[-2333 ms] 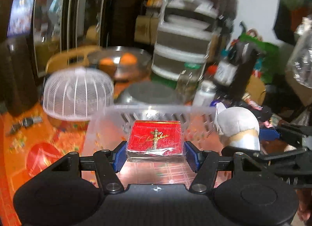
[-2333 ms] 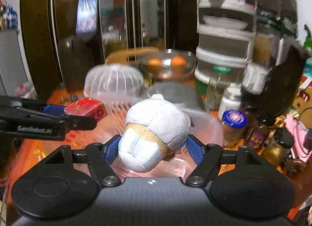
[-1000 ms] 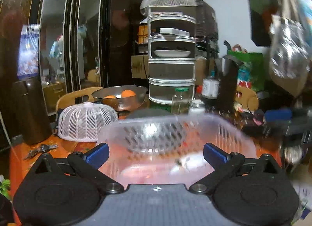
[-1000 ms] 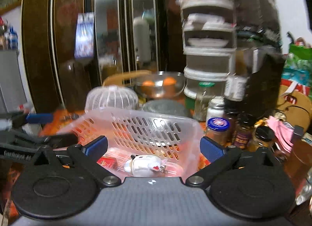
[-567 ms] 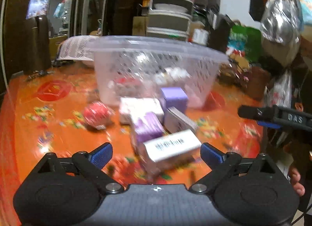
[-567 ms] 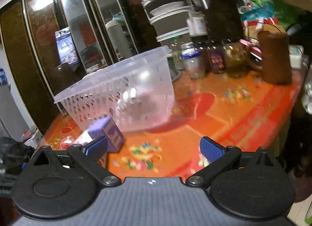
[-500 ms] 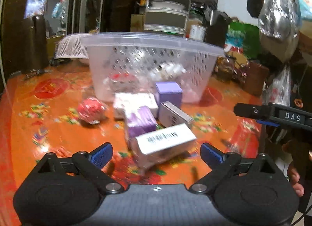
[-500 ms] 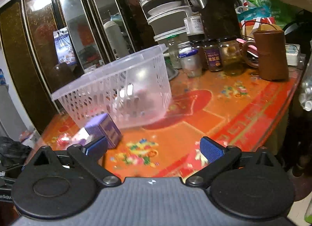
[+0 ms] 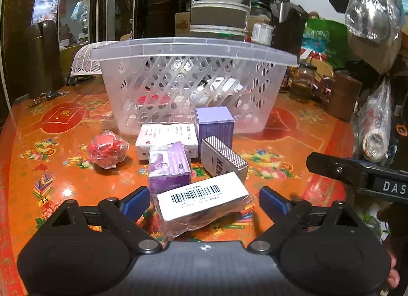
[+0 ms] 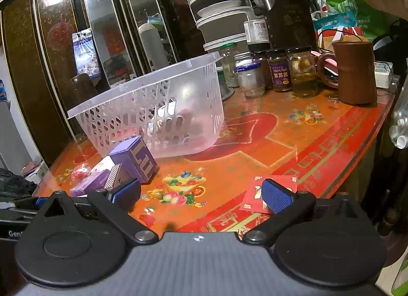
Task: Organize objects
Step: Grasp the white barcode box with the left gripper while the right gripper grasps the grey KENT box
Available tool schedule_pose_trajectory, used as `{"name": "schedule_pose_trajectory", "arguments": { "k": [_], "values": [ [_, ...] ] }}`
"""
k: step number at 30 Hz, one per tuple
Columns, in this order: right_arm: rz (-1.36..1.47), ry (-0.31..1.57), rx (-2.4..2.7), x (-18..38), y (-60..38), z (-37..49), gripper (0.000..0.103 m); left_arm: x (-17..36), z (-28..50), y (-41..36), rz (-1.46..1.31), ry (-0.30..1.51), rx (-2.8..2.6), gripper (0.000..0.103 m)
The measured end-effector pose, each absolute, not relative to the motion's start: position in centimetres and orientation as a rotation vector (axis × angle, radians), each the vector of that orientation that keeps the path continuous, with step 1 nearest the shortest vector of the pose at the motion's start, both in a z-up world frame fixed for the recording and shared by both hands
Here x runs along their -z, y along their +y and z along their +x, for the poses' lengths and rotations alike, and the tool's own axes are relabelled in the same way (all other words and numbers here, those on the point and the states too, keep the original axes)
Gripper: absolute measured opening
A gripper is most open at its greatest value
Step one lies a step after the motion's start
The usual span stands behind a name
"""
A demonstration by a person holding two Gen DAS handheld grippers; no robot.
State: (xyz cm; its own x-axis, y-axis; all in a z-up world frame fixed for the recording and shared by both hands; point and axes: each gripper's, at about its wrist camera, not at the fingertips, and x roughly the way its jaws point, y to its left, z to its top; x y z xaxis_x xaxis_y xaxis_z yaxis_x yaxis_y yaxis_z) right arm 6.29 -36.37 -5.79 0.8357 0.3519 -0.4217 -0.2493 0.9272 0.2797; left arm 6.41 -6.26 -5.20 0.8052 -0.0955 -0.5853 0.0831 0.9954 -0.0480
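Left claw (image 9: 204, 200) is spread wide, with the shrink-wrapped white barcode box (image 9: 202, 197) lying between its blue pads but untouched by either. The box is skewed to the claw axis, its right end angled away from me. Right claw (image 10: 201, 192) is also spread and empty, hovering over bare surface (image 10: 255, 143) well right of the clutter.

The remaining loose items sit in a tight group just in front of the clear basket (image 9: 193, 48): a purple box (image 9: 169, 167), a silver-patterned box (image 9: 224, 159), a tall purple box (image 9: 215, 125), a flat white box (image 9: 165, 135), and a red wrapped ball (image 9: 107, 148) off to the left. The basket already holds a few things, seen dimly through its mesh.

Step in hand, as I judge it: pick up the barcode box.

- Rotate the left claw slightly so the pads meet the box's long faces squarely; gripped skewed, it would likely twist.
- Move forward a little so the pads seat on cardboard, not only on the loose film at the near edge.
- The purple box sits just behind; avoid nudging it.
- Close gently, since the wrap looks slippery, then lift clear of the basket rim before releasing.
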Motion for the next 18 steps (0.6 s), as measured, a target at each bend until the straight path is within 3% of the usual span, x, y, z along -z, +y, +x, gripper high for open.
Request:
{"name": "schedule_pose_trajectory", "arguments": {
  "k": [9, 18],
  "values": [
    [0.215, 0.494, -0.325, 6.0, -36.3, 6.3, 0.103, 5.6, 5.8, -6.0, 0.015, 0.636, 0.104, 0.075],
    [0.160, 0.507, -0.396, 5.6, -33.7, 6.1, 0.103, 5.5, 4.4, -2.9, -0.022, 0.626, 0.078, 0.074]
  ]
}}
